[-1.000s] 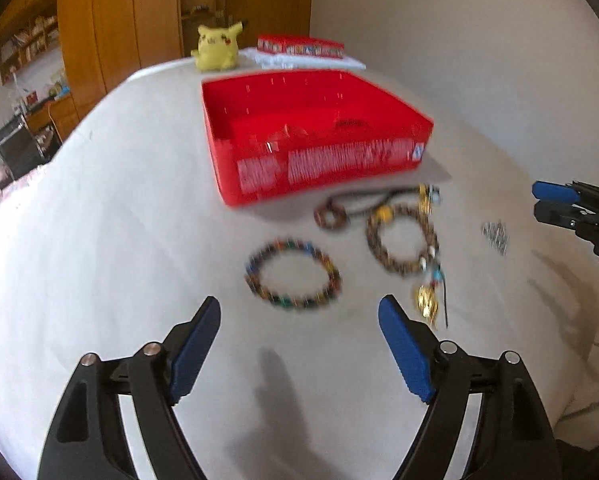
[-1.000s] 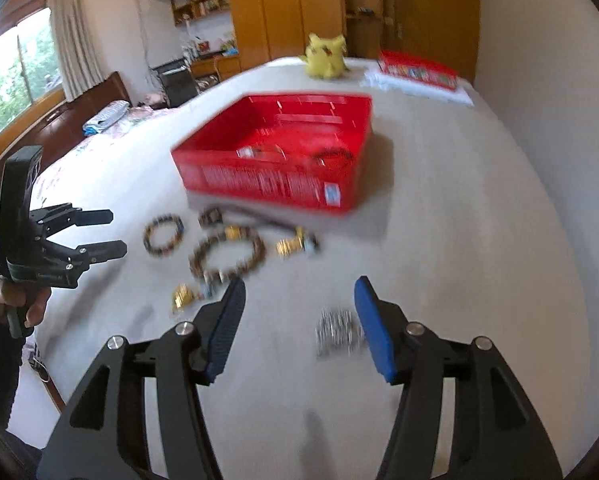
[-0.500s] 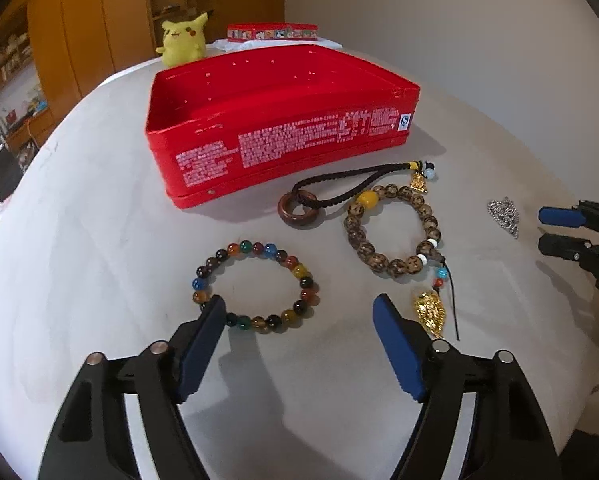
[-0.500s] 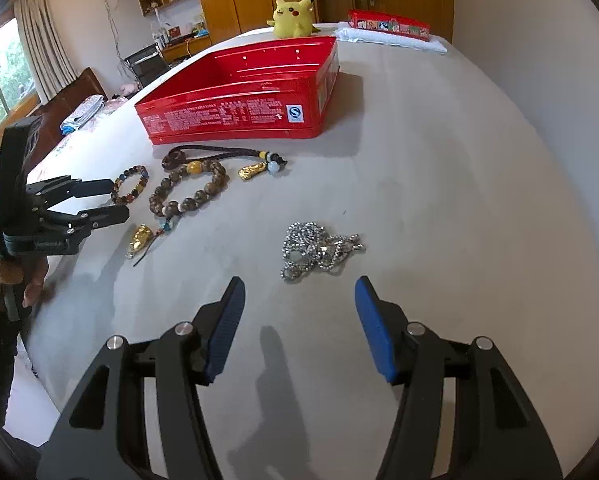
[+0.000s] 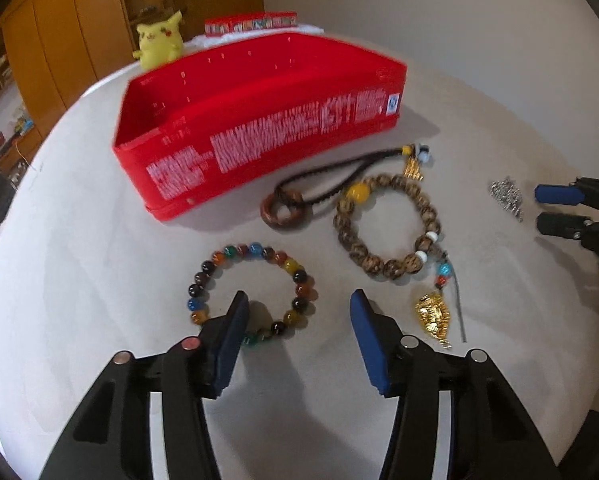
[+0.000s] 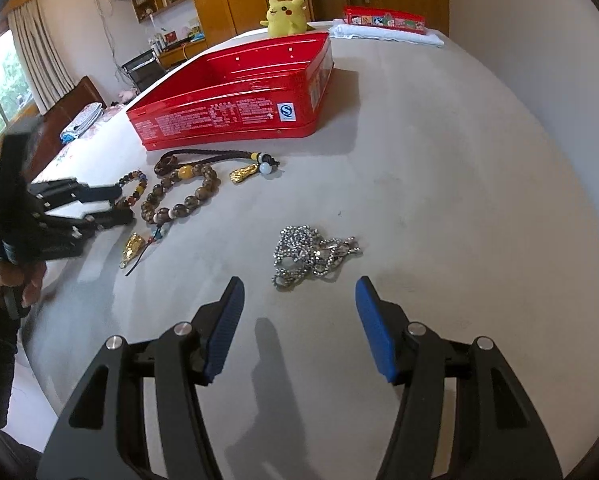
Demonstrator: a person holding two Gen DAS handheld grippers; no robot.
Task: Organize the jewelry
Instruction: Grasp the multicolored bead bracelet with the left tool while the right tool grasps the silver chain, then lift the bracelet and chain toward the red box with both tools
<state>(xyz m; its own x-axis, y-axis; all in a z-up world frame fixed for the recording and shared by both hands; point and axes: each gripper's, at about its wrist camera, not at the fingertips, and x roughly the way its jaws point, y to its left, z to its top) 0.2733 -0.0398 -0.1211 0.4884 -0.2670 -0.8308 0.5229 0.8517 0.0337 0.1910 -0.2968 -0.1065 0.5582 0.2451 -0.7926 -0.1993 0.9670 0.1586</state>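
The left gripper [image 5: 295,302] hangs low over the colourful bead bracelet [image 5: 251,294], fingers spread wide and empty; its left finger [image 5: 231,344] covers the bracelet's near side, the right one stands outside the ring. The right gripper [image 6: 297,290] is likewise spread and empty, with the silver chain [image 6: 311,254] heaped just ahead between its fingers. Both pieces lie on the table [image 6: 439,184] toward its near edge. The red tin [image 6: 235,92] behind carries white print too small to read and a blue "S" mark [image 6: 286,112].
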